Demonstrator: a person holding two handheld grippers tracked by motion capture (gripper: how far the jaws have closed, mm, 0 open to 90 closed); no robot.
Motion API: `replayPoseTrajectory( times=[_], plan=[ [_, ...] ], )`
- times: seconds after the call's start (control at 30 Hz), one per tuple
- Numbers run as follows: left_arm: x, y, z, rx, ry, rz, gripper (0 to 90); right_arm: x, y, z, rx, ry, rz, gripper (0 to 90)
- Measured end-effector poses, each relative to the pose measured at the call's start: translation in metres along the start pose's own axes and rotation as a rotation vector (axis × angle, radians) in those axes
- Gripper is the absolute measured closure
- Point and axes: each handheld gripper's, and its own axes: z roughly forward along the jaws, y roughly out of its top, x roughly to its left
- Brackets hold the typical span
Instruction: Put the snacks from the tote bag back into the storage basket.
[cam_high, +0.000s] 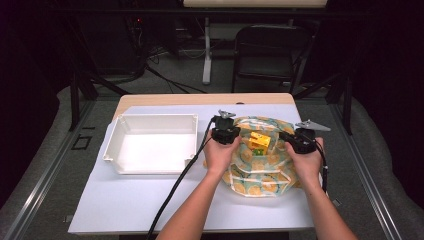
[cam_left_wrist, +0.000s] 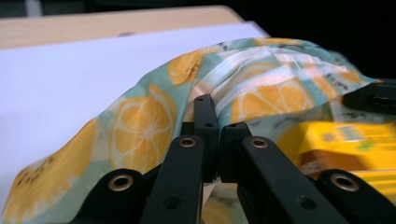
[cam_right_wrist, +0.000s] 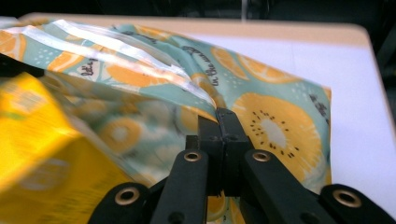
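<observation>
Forearms: two bare forearms enter from the bottom edge of the high view, each hand wrapped around a black gripper at mid-frame.
Left gripper (cam_high: 235, 134): sits just left of centre in the high view, at the left rim of the bag; a black cable runs from it down to the bottom edge. In the left gripper view its own jaws are pressed together low in the frame, pinching the bag's edge near the zip strip.
Right gripper (cam_high: 286, 136): sits right of centre in the high view, at the bag's right rim. In the right gripper view its jaws are closed tight on a fold of the bag's rim at centre-bottom.
Bag (cam_high: 260, 167): a teal pouch printed with orange and lemon slices, lying on the white sheet right of centre in the high view, its mouth held up between the two grippers; a pale zip strip runs along the rim in both gripper views.
Yellow box (cam_high: 259, 141): shows in the bag's mouth between the two grippers in the high view; blurred at the right edge of the left gripper view and the lower left of the right gripper view.
White tray (cam_high: 116, 145): a shallow rectangular bin left of centre in the high view, just beside the left hand, apart from the bag.
White sheet (cam_high: 125, 200): covers most of the wooden table (cam_high: 200, 99), whose bare far edge shows above it.
Chair (cam_high: 270, 50): dark, standing behind the table in the upper part of the high view.
</observation>
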Motion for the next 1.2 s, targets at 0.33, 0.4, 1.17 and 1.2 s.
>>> replayPoseTrajectory(
  times=[0.33,0.4,1.17,1.2],
  plan=[
    [0.003,-0.034,0.042,0.165,0.045,0.013,87.5,-0.018,-0.027,0.028,0.166,-0.025,0.039,90.0],
    [0.003,-0.040,0.044,0.130,0.049,0.010,87.4,-0.018,-0.032,0.032,0.185,-0.034,0.024,90.0],
    [-0.008,-0.020,-0.067,-0.181,-0.063,0.005,42.9,0.023,-0.016,-0.092,-0.166,0.013,-0.098,50.1],
    [-0.009,-0.022,-0.071,-0.195,-0.070,0.001,45.5,0.025,-0.018,-0.094,-0.172,0.023,-0.100,56.7]
  ],
)
